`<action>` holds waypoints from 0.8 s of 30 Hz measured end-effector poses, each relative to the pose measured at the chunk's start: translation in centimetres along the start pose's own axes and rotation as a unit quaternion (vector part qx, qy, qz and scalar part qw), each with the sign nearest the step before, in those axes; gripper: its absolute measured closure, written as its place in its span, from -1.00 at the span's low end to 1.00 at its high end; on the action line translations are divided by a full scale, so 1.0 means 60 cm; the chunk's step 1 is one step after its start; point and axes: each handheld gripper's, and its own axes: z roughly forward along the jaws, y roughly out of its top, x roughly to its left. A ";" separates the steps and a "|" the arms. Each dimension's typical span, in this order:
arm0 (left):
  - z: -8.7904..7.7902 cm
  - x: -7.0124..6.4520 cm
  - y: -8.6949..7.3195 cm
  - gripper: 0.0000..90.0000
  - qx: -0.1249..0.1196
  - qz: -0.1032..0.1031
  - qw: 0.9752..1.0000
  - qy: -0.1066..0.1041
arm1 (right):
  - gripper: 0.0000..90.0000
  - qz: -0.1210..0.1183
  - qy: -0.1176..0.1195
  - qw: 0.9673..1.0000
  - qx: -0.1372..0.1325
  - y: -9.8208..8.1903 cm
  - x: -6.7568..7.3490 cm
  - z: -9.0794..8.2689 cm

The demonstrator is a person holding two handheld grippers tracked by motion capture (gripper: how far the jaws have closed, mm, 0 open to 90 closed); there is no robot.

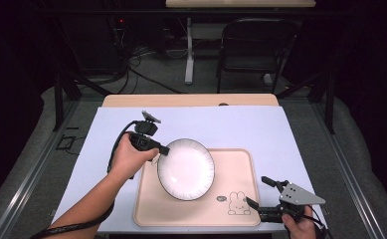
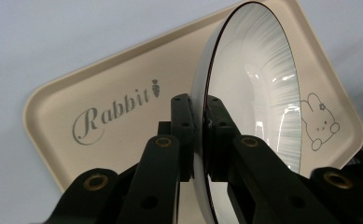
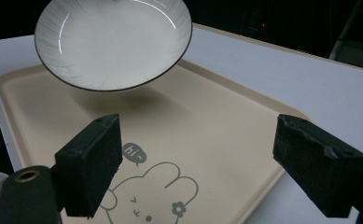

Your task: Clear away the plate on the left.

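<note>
Right gripper sits nearest, at the tray's front right corner by the table's near edge, jaws wide apart with nothing between them. In the right gripper view the jaws frame the rabbit drawing and its "hi" bubble on the tray.

Left gripper farther back at the tray's left side, jaws clamped on the rim of the plate. Left gripper view: the two pads pinch the plate's edge from both sides, "Rabbit" lettering behind.

Plate: white, dark rim, held over the tray, tilted. Right gripper view shows it clear of the tray with a shadow under it.

Beyond the table: a chair on the floor
</note>
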 end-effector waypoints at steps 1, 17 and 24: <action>0.002 -0.001 -0.001 0.87 0.002 0.000 1.000 -0.002 | -0.67 0.000 0.000 1.000 0.000 0.000 0.000 0.000; 0.037 -0.004 -0.025 0.87 0.015 0.000 1.000 -0.017 | -0.67 0.000 0.000 1.000 0.000 0.000 0.000 0.000; 0.054 -0.005 -0.030 0.87 0.019 -0.003 1.000 -0.025 | -0.67 0.000 0.000 1.000 0.000 0.000 0.000 0.000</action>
